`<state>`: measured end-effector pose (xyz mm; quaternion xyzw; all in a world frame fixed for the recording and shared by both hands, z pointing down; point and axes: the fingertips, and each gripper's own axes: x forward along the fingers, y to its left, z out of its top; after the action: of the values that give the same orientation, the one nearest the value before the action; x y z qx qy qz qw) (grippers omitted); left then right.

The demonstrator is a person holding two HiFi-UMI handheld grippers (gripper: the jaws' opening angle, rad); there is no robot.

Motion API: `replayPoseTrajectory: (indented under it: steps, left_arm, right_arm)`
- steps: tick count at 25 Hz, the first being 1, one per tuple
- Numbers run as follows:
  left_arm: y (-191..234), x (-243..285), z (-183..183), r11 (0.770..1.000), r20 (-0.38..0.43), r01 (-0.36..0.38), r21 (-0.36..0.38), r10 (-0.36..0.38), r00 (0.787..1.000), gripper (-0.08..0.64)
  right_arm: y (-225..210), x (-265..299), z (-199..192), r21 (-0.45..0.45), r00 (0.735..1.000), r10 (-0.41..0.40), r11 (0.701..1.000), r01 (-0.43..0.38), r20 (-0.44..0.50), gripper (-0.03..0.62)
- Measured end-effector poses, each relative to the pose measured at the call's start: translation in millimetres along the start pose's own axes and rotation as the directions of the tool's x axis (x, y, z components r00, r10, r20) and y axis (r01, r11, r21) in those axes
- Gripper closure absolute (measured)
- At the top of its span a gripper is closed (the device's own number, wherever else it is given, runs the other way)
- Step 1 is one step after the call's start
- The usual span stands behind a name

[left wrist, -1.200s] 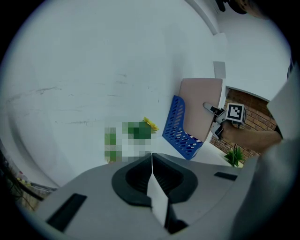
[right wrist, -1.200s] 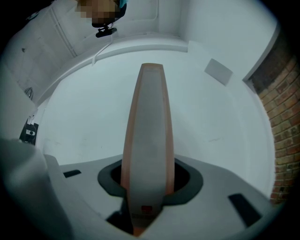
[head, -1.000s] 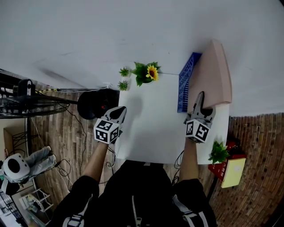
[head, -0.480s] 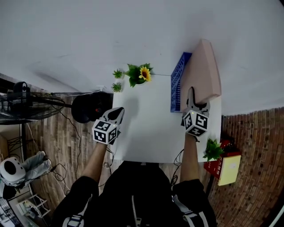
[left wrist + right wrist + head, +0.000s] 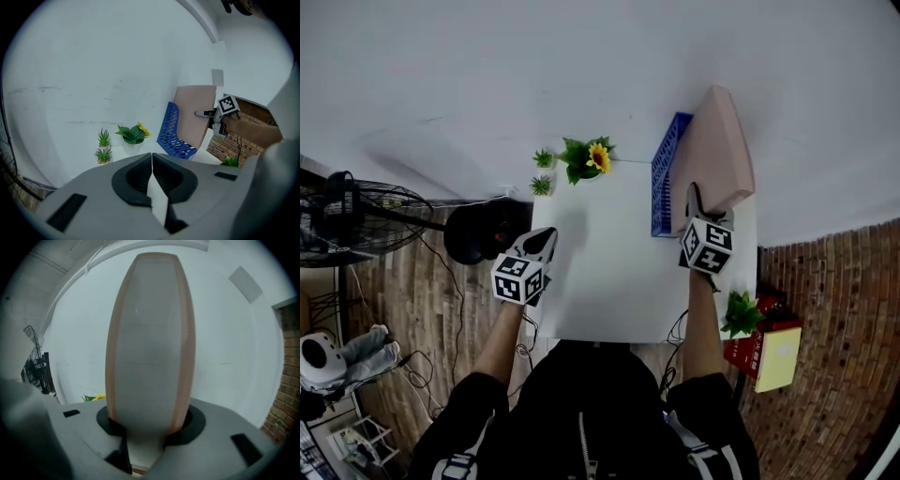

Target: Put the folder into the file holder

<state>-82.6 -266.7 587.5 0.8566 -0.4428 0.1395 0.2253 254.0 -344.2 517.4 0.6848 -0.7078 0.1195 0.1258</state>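
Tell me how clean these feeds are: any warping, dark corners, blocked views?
Head view: dim but sharp, no glare. Left gripper view: fisheye, black corners, file holder clear. Right gripper view: folder bulges barrel-like, filling the centre.

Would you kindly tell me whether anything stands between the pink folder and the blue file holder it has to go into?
Nothing visible does. The folder, between the closing jaws of the right gripper, hangs close beside the file holder. The sunflower pot stands clear on the holder's far side.
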Motion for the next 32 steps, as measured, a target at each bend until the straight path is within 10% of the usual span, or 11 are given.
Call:
replayPoseTrajectory:
  steps: [15,32]
  left_arm:
    - [-1,-20,-5,0.999,0.008,-0.047,-0.01,0.047,0.999,0.535]
    - [6,-18,-9,0.998,-0.005,-0.06,-0.02,0.06,0.998,0.535]
  right_arm:
    - [-1,-20,28,-0.028,0.966,-0.022,0.999,0.031,0.257,0.442]
    - [9,-22,15,-0.034,0.953,-0.037,0.998,0.049,0.301,0.442]
